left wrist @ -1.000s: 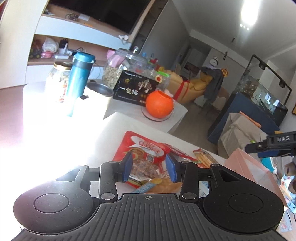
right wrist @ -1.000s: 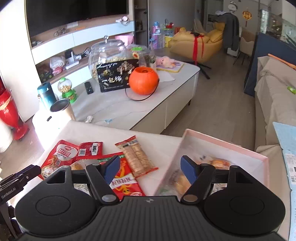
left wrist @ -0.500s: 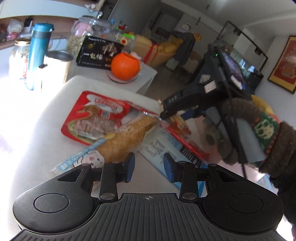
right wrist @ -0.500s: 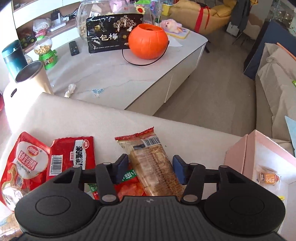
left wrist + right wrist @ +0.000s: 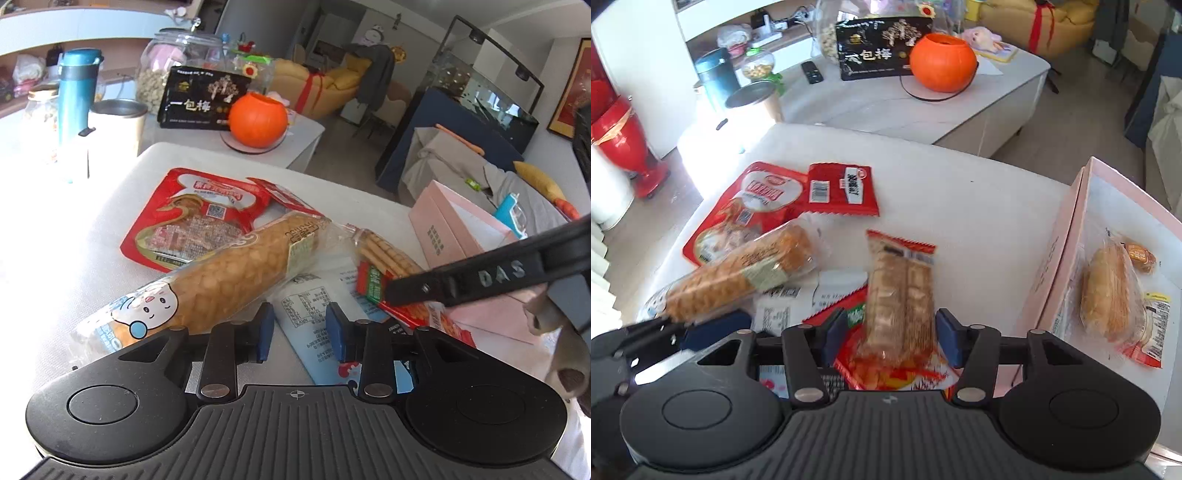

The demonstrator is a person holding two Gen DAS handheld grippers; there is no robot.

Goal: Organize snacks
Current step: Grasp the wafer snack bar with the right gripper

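Note:
Snack packs lie in a heap on the white table [image 5: 960, 206]. My right gripper [image 5: 890, 332] points down over a cracker pack [image 5: 901, 295]; the pack lies between its blue pads without being pressed, and the jaws are opening. Under the pack lies a red packet [image 5: 886, 373]. My left gripper [image 5: 299, 328] hovers narrowly open over a blue-and-white packet [image 5: 314, 306], holding nothing. Just left of it lies a long pastry roll pack [image 5: 221, 280]. Behind sit a red meat snack bag [image 5: 192, 218] and a small red packet [image 5: 844, 188]. The pink box [image 5: 1063, 258] at right holds a bread pack [image 5: 1108, 291].
Beyond the table a low marble cabinet carries an orange pumpkin bucket [image 5: 258, 119], a black box [image 5: 201, 99] and a glass jar. A blue bottle [image 5: 75, 99] and a steel cup [image 5: 118, 110] stand at far left. A red vase [image 5: 617, 136] stands on the floor.
My right gripper dropped from above the box onto the cracker pack, narrowing then widening its jaws. My left gripper tipped down toward the heap, then stayed nearly still.

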